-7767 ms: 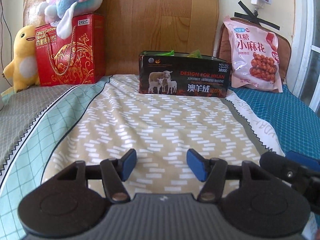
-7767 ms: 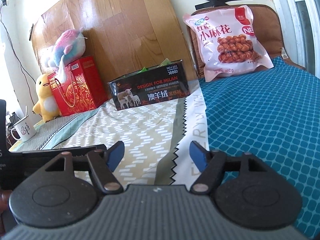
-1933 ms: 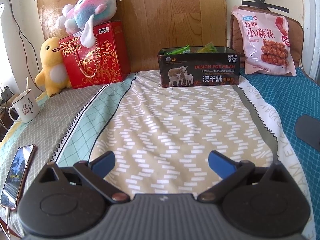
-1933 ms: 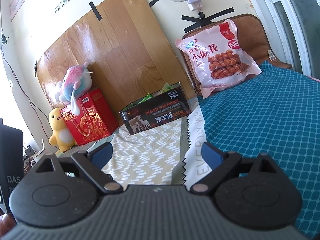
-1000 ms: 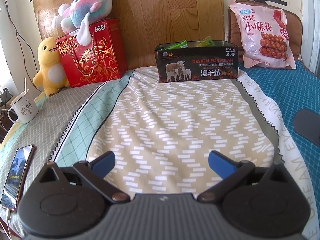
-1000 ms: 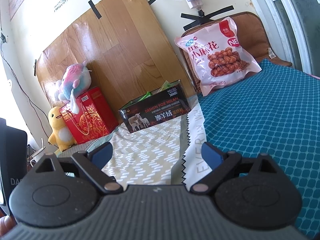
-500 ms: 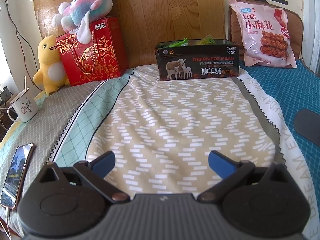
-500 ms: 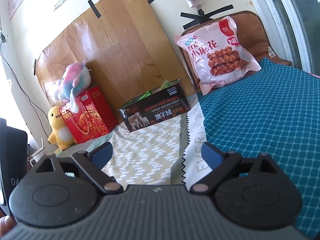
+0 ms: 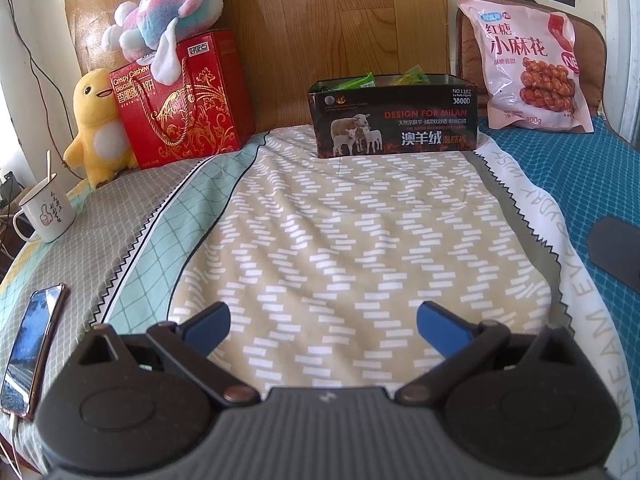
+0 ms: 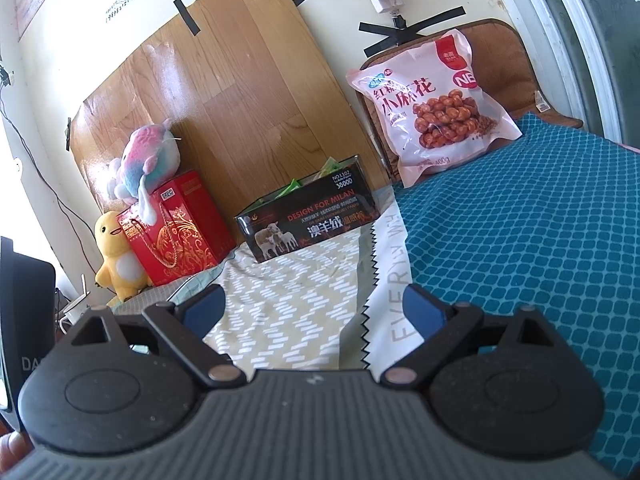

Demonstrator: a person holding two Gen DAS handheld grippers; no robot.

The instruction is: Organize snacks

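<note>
Left wrist view is showing a phone [image 9: 32, 346] and mug [image 9: 46, 212] on the bed [image 9: 360, 240]; right wrist is showing neither clearly. Both tongs, left tongs [image 9: 322, 326] and right tongs [image 10: 314, 314], are gaping wide, empty. Snack bag [image 9: 528, 68] is leaning beside the black box [image 9: 394, 120].

I read "DESIGN FOR MILAN", "NO.L102", "3800D" and 澳羊绒 on the black box [image 9: 394, 122]. The red gift bag [image 9: 182, 98] says "Crispy Cashew Biscuit". The pink snack bag [image 9: 526, 66] shows 红糖 小麻花 and "400g". On the bedsheet [image 9: 532, 204], the white band's lettering includes "DREAM"; from the right wrist view I make out "EVERY".
</note>
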